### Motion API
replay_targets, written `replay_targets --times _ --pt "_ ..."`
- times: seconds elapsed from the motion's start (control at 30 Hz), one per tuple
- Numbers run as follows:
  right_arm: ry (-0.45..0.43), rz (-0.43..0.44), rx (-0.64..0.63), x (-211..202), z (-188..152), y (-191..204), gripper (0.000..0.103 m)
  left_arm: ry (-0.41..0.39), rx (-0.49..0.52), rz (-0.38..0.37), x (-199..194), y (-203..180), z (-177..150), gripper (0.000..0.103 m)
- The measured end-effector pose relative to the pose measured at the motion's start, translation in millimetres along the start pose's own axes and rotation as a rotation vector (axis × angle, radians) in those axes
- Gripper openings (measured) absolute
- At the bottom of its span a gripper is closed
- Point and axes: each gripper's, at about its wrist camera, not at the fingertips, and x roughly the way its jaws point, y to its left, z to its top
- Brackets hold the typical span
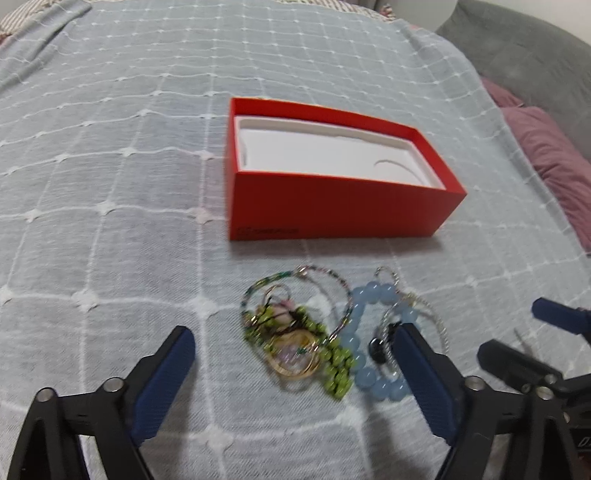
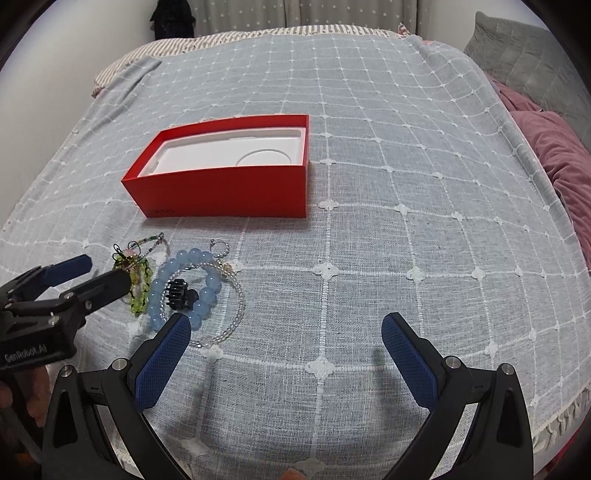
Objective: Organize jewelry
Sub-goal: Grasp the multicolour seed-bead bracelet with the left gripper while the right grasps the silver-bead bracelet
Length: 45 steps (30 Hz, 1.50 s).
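You're working in a bedroom, on a bed (image 2: 369,221). A grey spread (image 2: 388,277) with a white grid pattern covers it to every edge. At the far edge a striped sheet (image 2: 229,37) shows from under the spread, and behind it hangs a pale curtain (image 2: 351,13) with small stars. Along the right edge lie a grey cushion (image 2: 517,55) and a pink blanket (image 2: 554,155). At the far left corner something dark (image 2: 171,16) hangs against the plain wall.

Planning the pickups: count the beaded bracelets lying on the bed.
3: green bead bracelet leftmost, blue bead bracelet in the middle, clear bead strand rightmost. Others may hide in the tangle.
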Motion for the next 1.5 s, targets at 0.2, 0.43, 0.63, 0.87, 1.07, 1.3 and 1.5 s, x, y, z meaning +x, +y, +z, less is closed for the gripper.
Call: replay_targets --times 0.2,0.43,0.63,0.87,1.07,1.3,1.5 --pt "0.010 0.001 0.013 5.9 2.5 -9.6 0.103 -0.017 0.103 -0.024 -0.1 -15.8 6.1 0.067" --pt "0.023 0.021 0.032 9.8 5.8 -21.6 0.103 -0.003 0.268 -0.050 0.1 -39.5 6.7 0.035" --pt "0.025 0.024 0.020 10.2 5.7 -23.4 0.103 0.031 0.319 0.032 13.1 -43.7 2.2 0.024" --pt "0.027 0.068 -0.008 12.7 6.9 -18.8 0.103 0.005 0.300 0.080 12.7 -36.2 2.8 0.001" --pt "0.053 0.164 -0.009 19.8 7.6 -13.9 0.081 -0.035 0.206 0.028 -2.7 -20.8 8.7 0.000" --pt "0.063 0.183 -0.068 29.7 7.9 3.4 0.057 -0.070 0.098 -0.023 -19.0 1.1 16.3 0.000" --pt "0.041 0.078 -0.139 38.0 8.9 17.4 0.036 -0.061 0.006 -0.047 -18.4 22.9 22.3 0.000"
